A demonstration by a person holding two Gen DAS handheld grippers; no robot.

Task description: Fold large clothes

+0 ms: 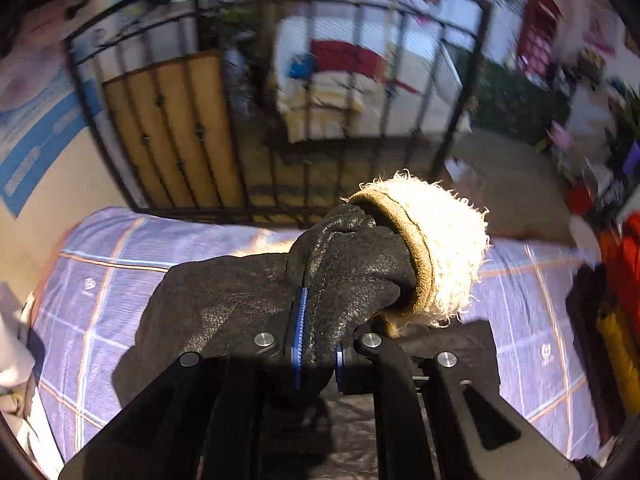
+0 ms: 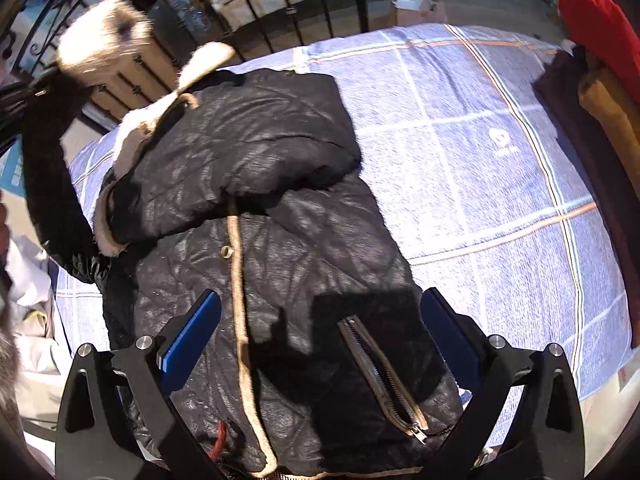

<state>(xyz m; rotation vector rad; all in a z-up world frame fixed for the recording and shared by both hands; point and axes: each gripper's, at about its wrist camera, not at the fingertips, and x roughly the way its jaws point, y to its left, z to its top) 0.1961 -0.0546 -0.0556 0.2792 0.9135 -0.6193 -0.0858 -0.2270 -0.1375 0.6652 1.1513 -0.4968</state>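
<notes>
Left wrist view, closest in: the left gripper (image 1: 320, 344) has its blue pads (image 1: 299, 332) pinched tight on a bunch of black jacket sleeve (image 1: 344, 264), so much cloth wrapped round them that the fingertips themselves are buried. Just past the grip the sleeve's fleecy cream cuff (image 1: 444, 248) stands up, rimmed with a tan band. Below and behind lies the checked lilac bedspread (image 1: 120, 280), and beyond it a black metal railing (image 1: 280, 120); everything past the bars is smeared with blur and I cannot make it out.

From the right wrist view, the right gripper (image 2: 320, 356) hovers with its blue fingers (image 2: 192, 340) spread wide, nothing between them, over the black jacket (image 2: 280, 260) lying flat on the bedspread (image 2: 480, 160). The hem is cut off at the bottom edge. A tan trim line and a slanted pocket zipper (image 2: 384, 376) show on the front. One sleeve (image 2: 240, 152) is folded across the chest. Farther left, the other sleeve (image 2: 52, 160) rises off the bed to a blurred pale cuff (image 2: 104, 44); the gripper holding it is cut off by the frame edge. Red and mustard cloth (image 2: 600, 40) sits at the far right, partly cropped.
</notes>
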